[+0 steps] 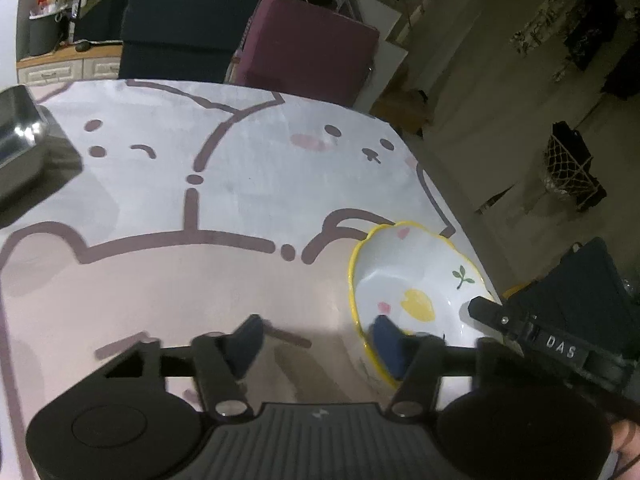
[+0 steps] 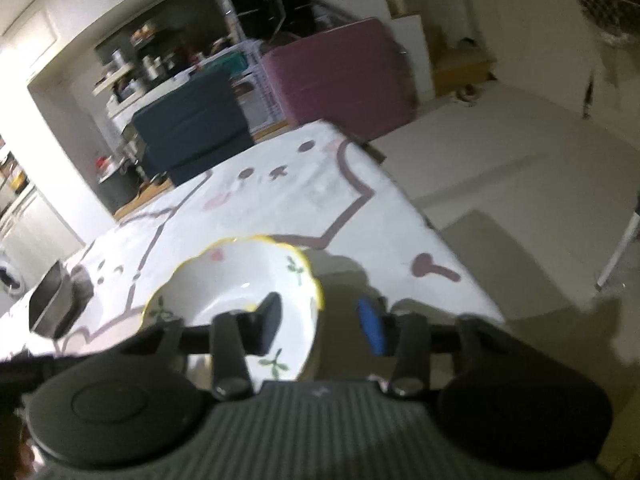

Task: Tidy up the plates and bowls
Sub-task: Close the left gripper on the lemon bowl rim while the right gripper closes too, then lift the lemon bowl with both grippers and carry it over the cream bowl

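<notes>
Meanwhile, at the table: two hand-held grippers straddle opposite rims of one bowl.
Hidden or cut off: the bowl's (image 1: 416, 280) near rim sits behind the left gripper's (image 1: 316, 346) blue finger in the left wrist view; in the right wrist view the near part of the bowl (image 2: 236, 280) is covered by the right gripper's (image 2: 320, 326) dark finger and black housing.
Hard to make out: the right wrist view is smeared by motion, so whether either pad actually touches the rim cannot be told; shelves and clutter in the far room are dim and unreadable.
Metal tray: only a corner of it (image 1: 20, 136) shows at the left edge of the table, cropped by the frame.
Person: just a sliver shows at the bottom right corner of the left wrist view.
Bowl's look: white, glossy, with a scalloped yellow rim, painted inside with a yellow flower, green sprigs and small pink hearts; it looks empty.
Bowl's place: upright on the tablecloth (image 1: 240, 184), which is printed with cartoon animal faces, near the table's right edge.
Left gripper's jaws: partly spread, one finger inside the bowl and one outside, rim between them.
Right gripper's jaws: partly spread across the opposite rim, not visibly pinching.
Beyond the table: a dark chair (image 1: 184, 24) and a maroon chair (image 1: 308, 44).
</notes>
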Tool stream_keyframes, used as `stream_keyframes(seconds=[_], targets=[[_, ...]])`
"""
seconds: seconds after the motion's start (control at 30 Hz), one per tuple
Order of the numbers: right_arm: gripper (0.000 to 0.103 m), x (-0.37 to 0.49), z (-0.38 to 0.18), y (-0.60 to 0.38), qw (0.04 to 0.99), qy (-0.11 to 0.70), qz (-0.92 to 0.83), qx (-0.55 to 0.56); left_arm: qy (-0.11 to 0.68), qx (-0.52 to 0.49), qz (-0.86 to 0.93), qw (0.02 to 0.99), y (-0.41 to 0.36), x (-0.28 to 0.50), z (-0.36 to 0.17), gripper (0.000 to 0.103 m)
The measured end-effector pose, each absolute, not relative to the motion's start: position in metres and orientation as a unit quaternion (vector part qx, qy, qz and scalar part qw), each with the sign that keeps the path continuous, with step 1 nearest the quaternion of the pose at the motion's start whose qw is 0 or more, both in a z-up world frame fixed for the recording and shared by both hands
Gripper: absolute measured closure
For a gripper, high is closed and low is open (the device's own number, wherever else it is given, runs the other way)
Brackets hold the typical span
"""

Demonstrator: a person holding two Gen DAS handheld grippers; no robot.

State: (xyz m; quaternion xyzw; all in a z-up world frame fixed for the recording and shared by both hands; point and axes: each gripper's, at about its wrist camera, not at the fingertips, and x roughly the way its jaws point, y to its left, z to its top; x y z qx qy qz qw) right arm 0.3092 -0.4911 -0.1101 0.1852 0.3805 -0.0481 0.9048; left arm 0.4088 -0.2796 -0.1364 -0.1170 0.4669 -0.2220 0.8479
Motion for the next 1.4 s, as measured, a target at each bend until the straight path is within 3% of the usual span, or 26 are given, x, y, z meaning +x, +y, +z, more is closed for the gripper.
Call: stream_keyframes(seconds=[0.17, 0.3, 0.33, 0.4, 1.07, 1.4], targets=[[0.078, 0.311, -0.109, -0.486, 0.906, 0.383, -0.055, 0.17, 0.477, -0.119, -0.242, 0.836, -0.29, 0.418, -0.145, 0.066], [0.082, 0.311, -0.109, -0.483, 0.902, 0.399, -0.055, 0.155, 0.481, -0.113, -0.254, 0.831, -0.299, 0.42, -0.146, 0.082], [0.087, 0.31, -0.11, -0.484, 0.9, 0.404, -0.053, 0.157, 0.481, -0.11, -0.256, 0.831, -0.301, 0.42, -0.145, 0.085], [0.093, 0.309, -0.11, -0.485, 0.894, 0.415, -0.049, 0.16, 0.484, -0.101, -0.253, 0.832, -0.304, 0.42, -0.143, 0.086], [0.093, 0.318, -0.108, -0.47, 0.877, 0.457, -0.057, 0.134, 0.511, -0.053, -0.238, 0.824, -0.304, 0.42, -0.139, 0.091], [0.093, 0.296, -0.075, -0.426, 0.891, 0.44, -0.032, 0.11, 0.48, -0.07, -0.22, 0.846, -0.245, 0.38, -0.087, 0.091]])
